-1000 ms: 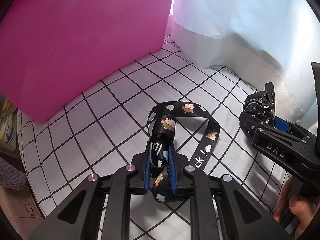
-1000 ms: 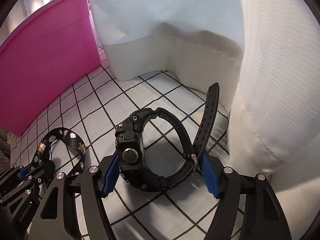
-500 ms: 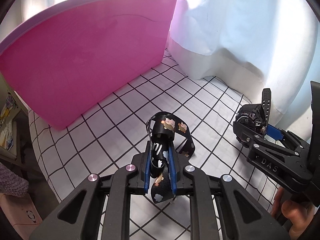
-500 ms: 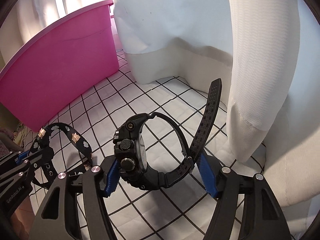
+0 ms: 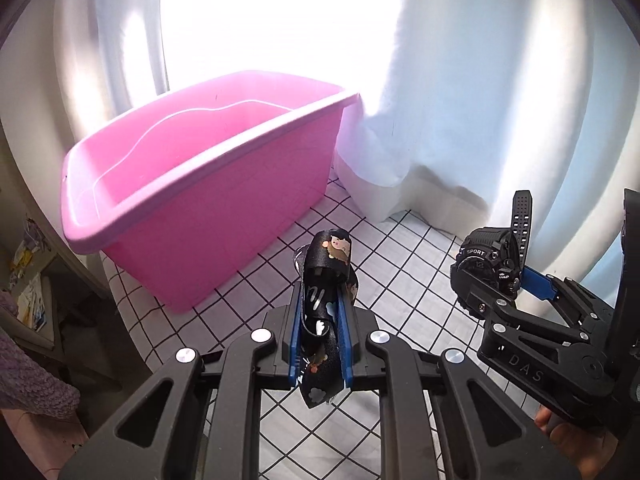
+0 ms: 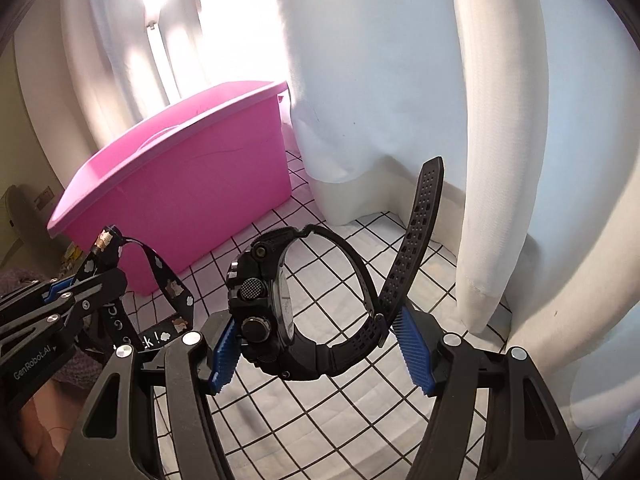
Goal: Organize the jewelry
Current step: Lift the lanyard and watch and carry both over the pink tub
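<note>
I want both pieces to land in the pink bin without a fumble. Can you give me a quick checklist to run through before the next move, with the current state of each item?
1. Left gripper shut on the printed strap: ok, the blue pads pinch it.
2. Right gripper holds the black watch: ok, case against one pad, band against the other.
3. Both items are off the checked cloth: ok.
4. Pink bin open on top: ok, no lid on it.
5. Bin has room inside: cannot tell, its floor is hidden from both views.
6. Strap's hanging tail will clear the bin rim: cannot tell.
</note>
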